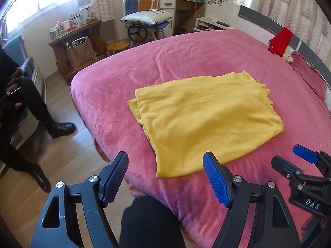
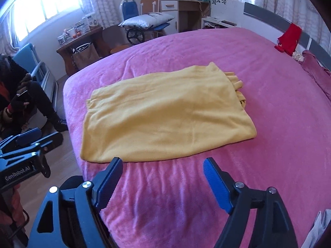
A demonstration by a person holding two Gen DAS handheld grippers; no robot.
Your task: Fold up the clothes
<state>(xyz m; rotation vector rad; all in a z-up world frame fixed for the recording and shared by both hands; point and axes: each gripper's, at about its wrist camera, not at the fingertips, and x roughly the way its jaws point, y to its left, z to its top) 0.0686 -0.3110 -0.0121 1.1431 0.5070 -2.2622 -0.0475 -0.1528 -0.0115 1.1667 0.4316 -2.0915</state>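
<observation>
A folded yellow garment (image 1: 206, 122) lies flat on the pink bed (image 1: 186, 51) while the left tongs (image 1: 165, 177) and right tongs (image 2: 162, 183) hover nearby, both wide and empty.

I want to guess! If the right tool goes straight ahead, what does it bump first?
Probably the yellow cloth folded on the pink bed cover. The right tool is open, pointing at the cloth's near edge, nothing between. Depth is hard to judge.

Far beyond the jaws, a silver pillow (image 1: 147, 16) rests on a chair beside a wooden desk (image 1: 187, 4). A red cloth (image 1: 280, 40) hangs on the headboard to their far right; a seated person (image 1: 18, 95) is off to their left
</observation>
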